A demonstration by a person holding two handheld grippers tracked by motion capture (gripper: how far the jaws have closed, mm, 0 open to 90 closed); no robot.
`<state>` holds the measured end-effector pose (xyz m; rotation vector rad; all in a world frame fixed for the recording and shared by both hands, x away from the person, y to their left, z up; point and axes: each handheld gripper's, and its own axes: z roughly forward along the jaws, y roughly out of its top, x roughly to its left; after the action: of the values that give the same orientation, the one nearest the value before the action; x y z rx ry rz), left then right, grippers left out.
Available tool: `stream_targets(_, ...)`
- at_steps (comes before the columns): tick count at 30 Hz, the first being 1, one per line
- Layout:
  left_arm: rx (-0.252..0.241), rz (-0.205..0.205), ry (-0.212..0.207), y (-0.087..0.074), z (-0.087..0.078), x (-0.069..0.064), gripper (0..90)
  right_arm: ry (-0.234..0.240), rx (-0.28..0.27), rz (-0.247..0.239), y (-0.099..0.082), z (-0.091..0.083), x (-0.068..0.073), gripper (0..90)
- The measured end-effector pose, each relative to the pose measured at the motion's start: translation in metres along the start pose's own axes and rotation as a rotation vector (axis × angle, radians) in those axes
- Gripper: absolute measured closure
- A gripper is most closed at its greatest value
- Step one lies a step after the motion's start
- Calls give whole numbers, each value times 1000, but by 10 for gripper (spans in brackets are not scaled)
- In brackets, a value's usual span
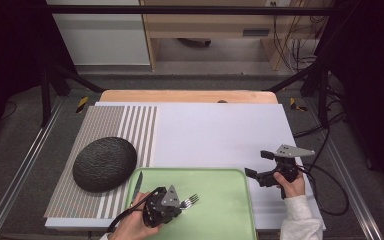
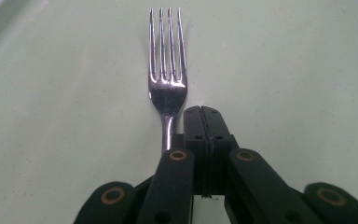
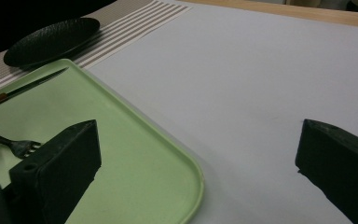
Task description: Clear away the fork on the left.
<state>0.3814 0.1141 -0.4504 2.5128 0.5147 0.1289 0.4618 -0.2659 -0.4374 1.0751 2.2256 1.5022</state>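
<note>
Leftmost, on the striped mat at the table's left side, sits a dark textured plate, upside-down-looking dome in the high view, flat & low in the right gripper view. Just right of it the green tray starts; a knife lies along the tray's left edge, tip pointing away from the person, seen too in the right gripper view. Next, the left tool is low over the tray's near-left part, held in the left hand. Its jaws are clenched flat together w/ nothing between them: in the left gripper view the two black pads meet edge to edge, and the fork lies just beside them on the tray, its handle running under the left linkage, tines pointing away. So the fork isn't pinched; it rests on the tray, tines sticking out to the right of the tool in the high view. Further right, past the tray's right rim, the right tool hovers over bare white table, held by the right hand w/ a white sleeve. Its jaws stand wide apart, released, nothing in them; right gripper view shows tray corner and table between them.
</note>
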Motion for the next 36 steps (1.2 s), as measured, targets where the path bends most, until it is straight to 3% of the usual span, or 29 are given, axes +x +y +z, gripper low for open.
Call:
stream_targets(15,22,13,18,-2,6,3,898,3,2,-1,0,0,0,6)
stream_targets(36,26,-29,71,-7,1,16,898,2,4,-2,0,1,0,6)
